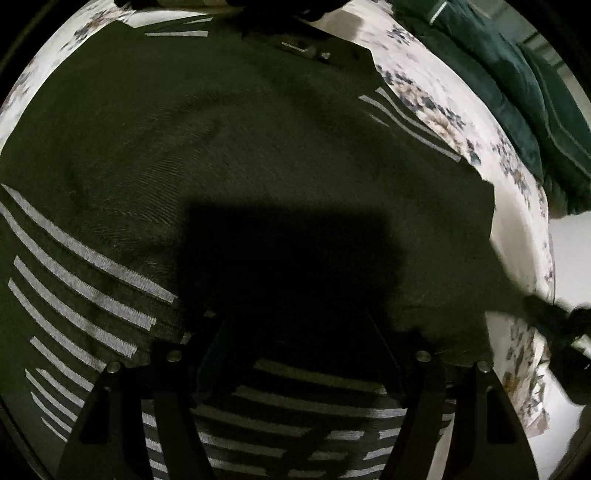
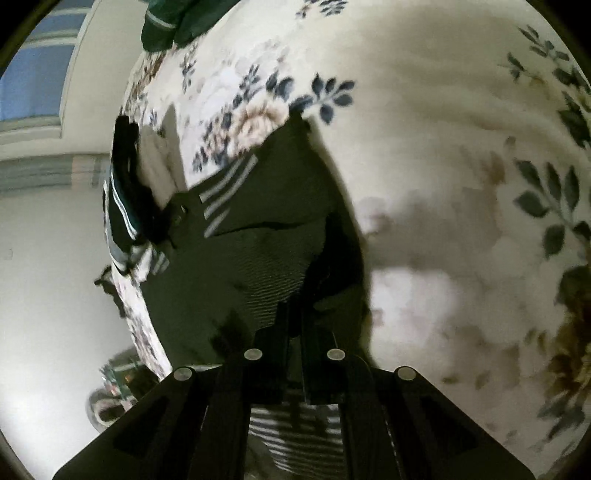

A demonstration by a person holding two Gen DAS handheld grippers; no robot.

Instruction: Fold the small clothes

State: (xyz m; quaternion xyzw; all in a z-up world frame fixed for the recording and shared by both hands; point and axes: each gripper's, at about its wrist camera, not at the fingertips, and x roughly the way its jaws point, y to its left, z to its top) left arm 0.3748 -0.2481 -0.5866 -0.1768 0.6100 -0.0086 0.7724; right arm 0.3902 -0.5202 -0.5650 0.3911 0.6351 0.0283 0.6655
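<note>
A dark green garment (image 1: pixel 236 147) with white stripes lies spread on a floral bedspread (image 1: pixel 436 92). My left gripper (image 1: pixel 291 317) hovers close over it with its jaws wide apart; the fingertips are lost in shadow. In the right wrist view the garment's corner (image 2: pixel 258 236) is folded up, and my right gripper (image 2: pixel 295 325) is shut on its edge, the fabric pinched between the two fingers (image 2: pixel 282 332). The floral bedspread (image 2: pixel 443 147) fills the right side of that view.
A dark teal pillow or blanket (image 1: pixel 517 85) lies at the bed's far right and shows at the top of the right wrist view (image 2: pixel 170 22). The bed edge drops to a pale floor (image 2: pixel 48 288) on the left. A window (image 2: pixel 29 74) is upper left.
</note>
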